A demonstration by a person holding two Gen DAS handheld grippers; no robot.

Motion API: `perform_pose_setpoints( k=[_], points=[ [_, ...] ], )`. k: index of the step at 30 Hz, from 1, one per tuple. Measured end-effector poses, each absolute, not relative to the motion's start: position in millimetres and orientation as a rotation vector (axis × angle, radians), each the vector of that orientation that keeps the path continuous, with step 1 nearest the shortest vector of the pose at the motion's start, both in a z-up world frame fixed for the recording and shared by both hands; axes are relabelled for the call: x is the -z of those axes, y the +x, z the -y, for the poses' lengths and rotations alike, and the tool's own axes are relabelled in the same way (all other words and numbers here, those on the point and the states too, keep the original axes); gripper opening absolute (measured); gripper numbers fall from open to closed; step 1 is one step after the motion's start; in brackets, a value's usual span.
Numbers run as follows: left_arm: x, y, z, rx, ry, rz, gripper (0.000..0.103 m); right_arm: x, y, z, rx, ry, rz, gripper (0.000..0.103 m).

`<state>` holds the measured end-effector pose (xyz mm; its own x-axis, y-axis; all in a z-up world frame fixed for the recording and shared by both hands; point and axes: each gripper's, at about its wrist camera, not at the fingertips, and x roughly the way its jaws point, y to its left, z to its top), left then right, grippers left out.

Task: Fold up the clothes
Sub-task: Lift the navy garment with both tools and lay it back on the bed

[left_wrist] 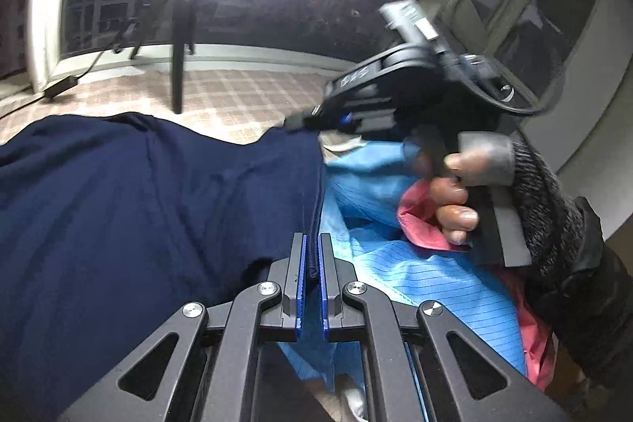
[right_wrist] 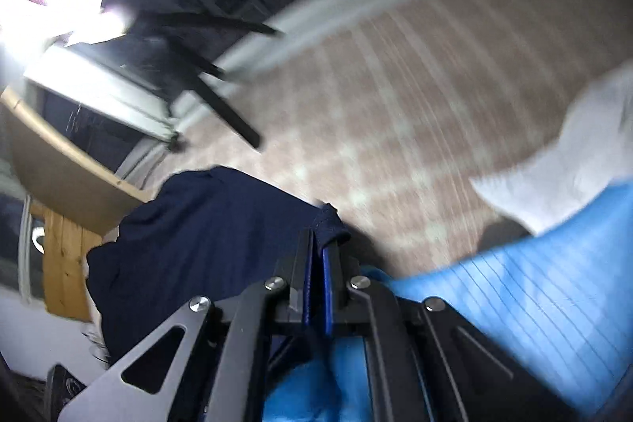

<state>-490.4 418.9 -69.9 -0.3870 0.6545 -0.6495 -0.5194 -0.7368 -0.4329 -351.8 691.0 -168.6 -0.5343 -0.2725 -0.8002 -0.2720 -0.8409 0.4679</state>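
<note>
A navy blue garment [left_wrist: 118,192] hangs stretched between my two grippers above a checked bed surface [left_wrist: 237,93]. My left gripper [left_wrist: 313,244] is shut on the navy garment's edge, which runs up between its blue pads. In the left wrist view my right gripper [left_wrist: 300,121] shows at upper right, held by a gloved hand, pinching the far end of that edge. In the right wrist view my right gripper [right_wrist: 318,244] is shut on a corner of the navy garment [right_wrist: 205,224], which drapes down to the left. This view is motion-blurred.
A light blue striped garment [left_wrist: 427,287] and a pink one [left_wrist: 419,220] lie under the navy one at right. The blue one [right_wrist: 534,295] and a white cloth [right_wrist: 573,165] show in the right wrist view. A tripod [left_wrist: 180,66] with a bright lamp stands by the window. Wooden furniture [right_wrist: 67,236] is at left.
</note>
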Motion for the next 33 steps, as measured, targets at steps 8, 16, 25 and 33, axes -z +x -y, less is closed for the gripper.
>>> perform_pose_setpoints(
  k=[8,16,25,33],
  points=[
    [79,-478,-375,-2.236,-1.135,0.346,0.005,120,-375,-593,2.642,1.366,0.495,0.004],
    [106,-471,-331,-2.297,-1.219,0.49,0.005,155,-418,-492,2.497,1.436,0.209,0.004],
    [143,-476,-306,-2.269,-1.441,0.549,0.015,196,-431,-473,2.43,1.633,0.071,0.013],
    [94,-394,-264,-2.301,-1.297,0.515,0.027,94,-325,-541,2.488,1.337,0.224,0.042]
  ],
)
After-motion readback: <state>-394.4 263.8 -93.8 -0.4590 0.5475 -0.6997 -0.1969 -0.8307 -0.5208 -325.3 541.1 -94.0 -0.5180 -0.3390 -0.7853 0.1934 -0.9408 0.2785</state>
